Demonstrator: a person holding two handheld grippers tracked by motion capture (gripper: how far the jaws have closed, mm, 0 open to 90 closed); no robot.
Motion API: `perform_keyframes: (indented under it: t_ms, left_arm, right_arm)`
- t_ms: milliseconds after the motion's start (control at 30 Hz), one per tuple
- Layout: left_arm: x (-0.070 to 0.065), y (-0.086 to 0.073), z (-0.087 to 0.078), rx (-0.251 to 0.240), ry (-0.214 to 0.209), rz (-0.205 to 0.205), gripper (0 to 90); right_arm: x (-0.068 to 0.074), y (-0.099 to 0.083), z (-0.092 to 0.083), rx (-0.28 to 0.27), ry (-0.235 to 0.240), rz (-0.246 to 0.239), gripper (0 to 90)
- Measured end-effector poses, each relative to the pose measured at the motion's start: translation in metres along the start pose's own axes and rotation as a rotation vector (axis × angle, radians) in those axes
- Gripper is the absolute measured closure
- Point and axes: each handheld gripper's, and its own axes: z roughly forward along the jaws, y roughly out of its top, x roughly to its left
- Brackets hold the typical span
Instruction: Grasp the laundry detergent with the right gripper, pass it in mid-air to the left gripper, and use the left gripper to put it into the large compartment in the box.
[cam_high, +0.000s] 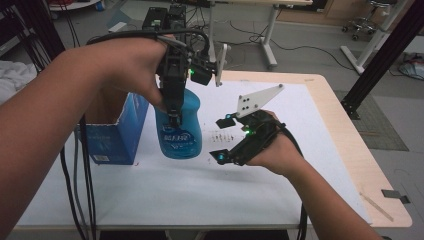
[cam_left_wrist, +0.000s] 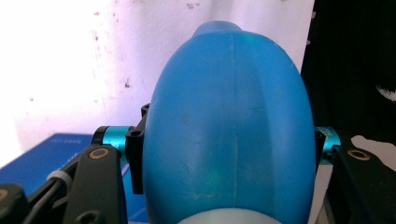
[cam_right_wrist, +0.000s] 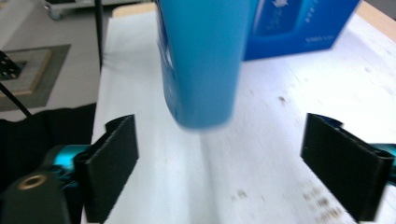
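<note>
Here the left gripper (cam_high: 173, 117) pinches a smooth, apparently plastic blue bottle (cam_high: 179, 127); right gripper (cam_high: 221, 140) spread.

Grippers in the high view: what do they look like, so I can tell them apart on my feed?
Both are black with small green lights and trailing black cables. The left gripper and the right gripper each carry a grey three-cornered plate with holes. Claw pads are flat black blocks on teal fittings. Forearms are bare, no sleeves.
</note>
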Motion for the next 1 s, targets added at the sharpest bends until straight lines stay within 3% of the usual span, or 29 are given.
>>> perform_keyframes:
  t_ms: [67, 333, 600, 767, 967, 1000]
  left_arm:
    - [0.002, -0.004, -0.004, 0.003, -0.001, -0.019, 39.9]
    - [0.009, -0.027, -0.034, 0.011, 0.002, -0.123, 39.9]
    - [0.02, -0.07, -0.075, -0.023, -0.02, -0.308, 39.8]
    - [0.028, -0.097, -0.091, -0.012, 0.004, -0.474, 39.8]
    - [0.04, -0.133, -0.105, -0.049, 0.039, -0.739, 39.8]
    - [0.042, -0.139, -0.106, -0.057, 0.04, -0.801, 39.8]
  right_arm:
    - [-0.001, -0.001, -0.005, 0.031, -0.039, 0.005, 1.5]
    - [-0.006, 0.006, -0.028, 0.107, -0.048, -0.012, 0.7]
    - [-0.01, 0.017, -0.055, 0.279, -0.068, -0.067, 0.7]
    - [-0.01, 0.019, -0.068, 0.327, -0.076, -0.078, 0.8]
    - [-0.009, 0.018, -0.076, 0.356, -0.081, -0.086, 0.8]
    - [-0.009, 0.018, -0.077, 0.358, -0.082, -0.086, 0.8]
